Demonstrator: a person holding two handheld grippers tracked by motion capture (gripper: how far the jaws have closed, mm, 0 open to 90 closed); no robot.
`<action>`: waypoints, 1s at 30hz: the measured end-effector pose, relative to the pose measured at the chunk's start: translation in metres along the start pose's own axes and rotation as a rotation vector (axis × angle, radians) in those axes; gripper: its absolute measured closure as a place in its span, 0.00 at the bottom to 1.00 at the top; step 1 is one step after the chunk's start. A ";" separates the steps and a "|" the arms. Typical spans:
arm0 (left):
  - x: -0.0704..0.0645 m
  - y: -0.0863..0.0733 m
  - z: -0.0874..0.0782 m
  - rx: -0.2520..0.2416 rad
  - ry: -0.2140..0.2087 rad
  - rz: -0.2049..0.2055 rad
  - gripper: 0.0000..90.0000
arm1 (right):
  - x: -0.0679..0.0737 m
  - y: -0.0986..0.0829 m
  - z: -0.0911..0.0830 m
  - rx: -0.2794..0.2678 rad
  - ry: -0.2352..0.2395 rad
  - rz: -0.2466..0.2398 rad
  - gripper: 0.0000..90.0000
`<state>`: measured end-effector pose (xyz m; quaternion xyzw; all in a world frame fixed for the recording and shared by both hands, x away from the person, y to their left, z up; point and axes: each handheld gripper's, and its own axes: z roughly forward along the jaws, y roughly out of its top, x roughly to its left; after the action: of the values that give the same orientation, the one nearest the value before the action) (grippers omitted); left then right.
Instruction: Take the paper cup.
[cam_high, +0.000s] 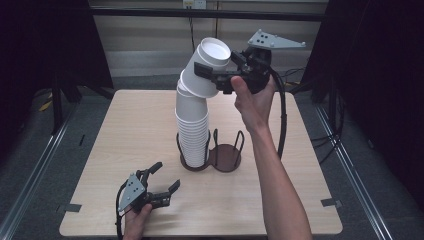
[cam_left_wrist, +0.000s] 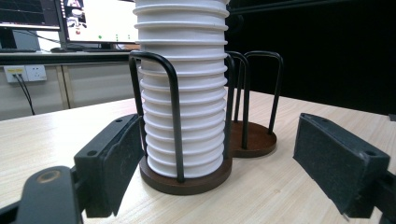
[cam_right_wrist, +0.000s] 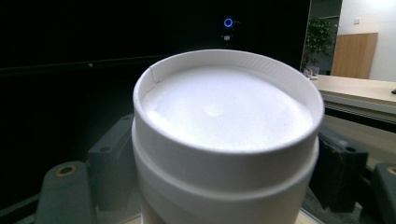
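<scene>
Pale wood-grain laminate covers the table (cam_high: 125, 130), which stands on grey flooring with dark curtains at both sides; no brand or readable writing shows on anything. At the near left edge, the left gripper (cam_high: 166, 181) rests low over the table in the person's left hand (cam_high: 136, 224), its black jaws spread wide and grasping nothing; in the left gripper view their flat, matte pads (cam_left_wrist: 120, 163) stand either side of the holder without touching it. Mid-table sits a dark cup holder (cam_high: 225, 159) with two round brown bases and thin black wire loops. Its left bay carries a tall stack of white paper cups (cam_high: 192, 132), upside down, their rolled rims forming even ridges. The stack's upper part bends off to the right, and the topmost cups (cam_high: 210, 65) are tilted, flat bottom facing up and right. There the right gripper (cam_high: 220, 75), raised in the right hand (cam_high: 252, 97), has its jaws clenched on those top cups; the right gripper view shows the smooth white bottom (cam_right_wrist: 226, 105) with a recessed disc.
</scene>
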<state>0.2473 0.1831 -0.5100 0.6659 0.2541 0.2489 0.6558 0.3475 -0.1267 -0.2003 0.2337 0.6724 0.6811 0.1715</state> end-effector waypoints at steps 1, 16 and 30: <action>0.000 0.000 0.000 -0.001 0.006 -0.001 0.17 | -0.001 0.001 -0.007 -0.005 -0.011 0.007 0.24; -0.002 0.000 0.000 0.001 -0.008 -0.016 0.17 | -0.002 -0.007 -0.053 0.023 -0.053 0.002 0.24; 0.002 0.010 0.001 0.026 -0.056 -0.052 0.17 | -0.002 -0.038 -0.085 0.065 -0.070 0.004 0.24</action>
<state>0.2497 0.1834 -0.5005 0.6742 0.2562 0.2095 0.6602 0.2999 -0.1972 -0.2374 0.2641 0.6873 0.6507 0.1856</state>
